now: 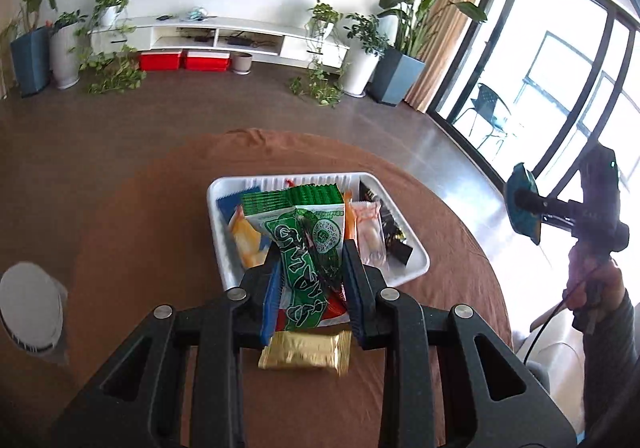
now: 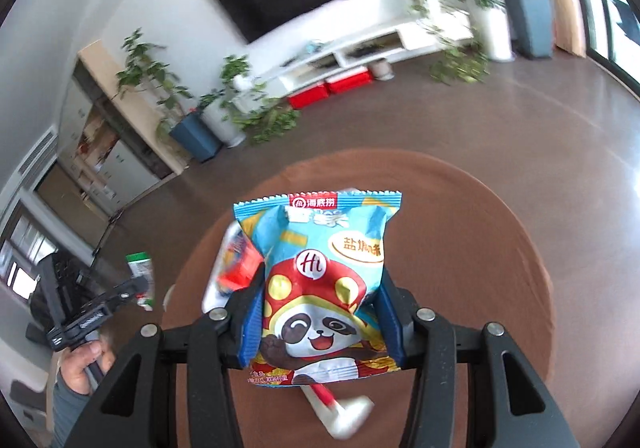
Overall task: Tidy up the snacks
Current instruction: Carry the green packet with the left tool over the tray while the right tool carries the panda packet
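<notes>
**Onlooker A:** Brown cloth covers the round bench (image 1: 160,208), and behind it there's the TV wall with all those plants. See the white tray (image 1: 218,216) in the middle of the left view?

**Onlooker B:** Yes, already crowded with packets. The green snack packet (image 1: 310,244) hangs in front of it, pinched thin between the left tongs (image 1: 310,264), which are clenched hard on it. I'd guess it is held above the tray so it can be dropped in with the rest.

**Onlooker A:** And the right tongs (image 2: 320,312) grip the blue panda packet (image 2: 320,280) by its sides, half spread because the bag is puffy. It's lifted clear of the bench.

**Onlooker B:** A gold packet (image 1: 306,354) lies on the cloth at six o'clock from the tray, likely waiting its turn.

**Onlooker A:** Only the left view shows that, and the tray's contents. The right view hides most of the tray behind the panda bag, but it shows a red-and-white packet (image 2: 340,408) at six o'clock, blurred.

**Onlooker B:** Each view also catches the other hand (image 1: 596,288) at its edge.
</notes>
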`<state>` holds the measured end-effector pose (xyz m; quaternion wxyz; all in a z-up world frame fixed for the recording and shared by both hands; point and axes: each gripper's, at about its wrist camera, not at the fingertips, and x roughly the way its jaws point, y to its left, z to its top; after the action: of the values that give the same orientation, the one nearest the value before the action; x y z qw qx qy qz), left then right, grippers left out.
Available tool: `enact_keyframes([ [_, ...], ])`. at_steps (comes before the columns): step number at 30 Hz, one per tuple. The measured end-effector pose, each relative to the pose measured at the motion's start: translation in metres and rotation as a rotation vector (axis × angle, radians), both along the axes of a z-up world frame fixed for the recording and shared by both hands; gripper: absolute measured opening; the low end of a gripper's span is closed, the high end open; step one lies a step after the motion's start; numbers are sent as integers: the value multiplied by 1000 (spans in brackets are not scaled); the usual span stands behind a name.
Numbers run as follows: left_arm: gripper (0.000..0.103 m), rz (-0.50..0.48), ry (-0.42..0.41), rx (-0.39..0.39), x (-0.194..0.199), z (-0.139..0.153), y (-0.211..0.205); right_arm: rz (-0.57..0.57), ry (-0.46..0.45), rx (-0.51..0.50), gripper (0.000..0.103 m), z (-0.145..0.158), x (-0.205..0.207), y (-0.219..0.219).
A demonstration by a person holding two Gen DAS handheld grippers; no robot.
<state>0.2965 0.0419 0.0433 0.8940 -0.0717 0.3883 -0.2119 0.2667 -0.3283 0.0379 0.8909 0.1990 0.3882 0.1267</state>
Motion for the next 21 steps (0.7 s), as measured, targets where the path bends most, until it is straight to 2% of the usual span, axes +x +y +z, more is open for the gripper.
enact_keyframes([
  [3,26,-32,6,18,25,0,-11,71,-12,-22,52,5,29,33],
  [7,26,-57,34,39,57,-14,-23,149,22,-43,52,-8,67,74],
  [13,26,-31,94,47,88,-50,-24,171,101,-89,52,-43,109,105],
  [21,26,-39,132,94,116,-98,-45,174,180,-139,52,-85,125,127],
])
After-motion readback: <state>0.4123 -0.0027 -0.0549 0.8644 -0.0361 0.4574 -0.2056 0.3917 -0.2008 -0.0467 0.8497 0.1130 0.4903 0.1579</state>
